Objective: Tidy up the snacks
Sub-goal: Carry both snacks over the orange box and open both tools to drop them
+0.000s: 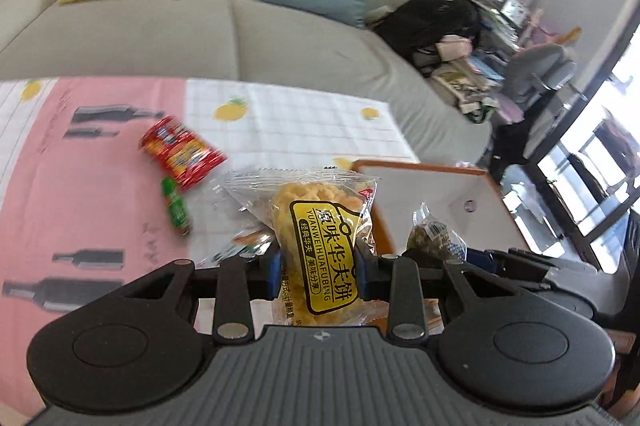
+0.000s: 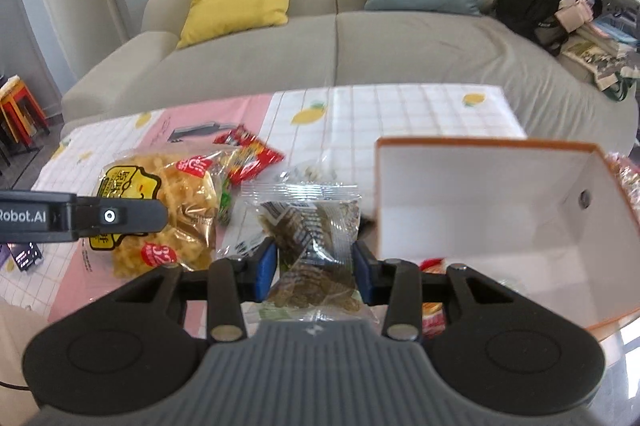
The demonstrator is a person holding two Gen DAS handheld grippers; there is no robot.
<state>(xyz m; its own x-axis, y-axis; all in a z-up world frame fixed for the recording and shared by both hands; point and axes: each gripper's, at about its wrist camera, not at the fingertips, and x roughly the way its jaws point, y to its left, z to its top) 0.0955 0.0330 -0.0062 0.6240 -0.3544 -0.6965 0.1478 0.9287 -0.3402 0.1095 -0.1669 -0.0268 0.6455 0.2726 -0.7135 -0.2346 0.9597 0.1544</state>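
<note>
Both grippers carry a snack above the table (image 2: 420, 113), whose checked and pink cloth shows beneath them. The left gripper (image 1: 318, 272) is clamped on a yellow waffle biscuit packet (image 1: 324, 238), its blue pads pressing the packet's two long sides, so the packet's long axis runs out along the fingers and its far end sticks up past them. The right gripper (image 2: 314, 264) is closed the same way on a clear packet of dark green snack (image 2: 310, 246), also held lengthwise. The white box with an orange rim (image 2: 480, 201) stands at the table's right edge, open side up, and I judge it the place both packets are meant for. It lies to the right of both sets of fingers; the right gripper is the nearer, its packet just beside the box's near left wall, while the left gripper has the right one between itself and the box. A red packet (image 1: 182, 155) and a small green one (image 1: 176, 207) lie loose on the pink stripe toward the table's left. The right wrist view alone shows the left gripper's side and red wrappers low beside the box; the left wrist view alone shows the green packet clearly.
</note>
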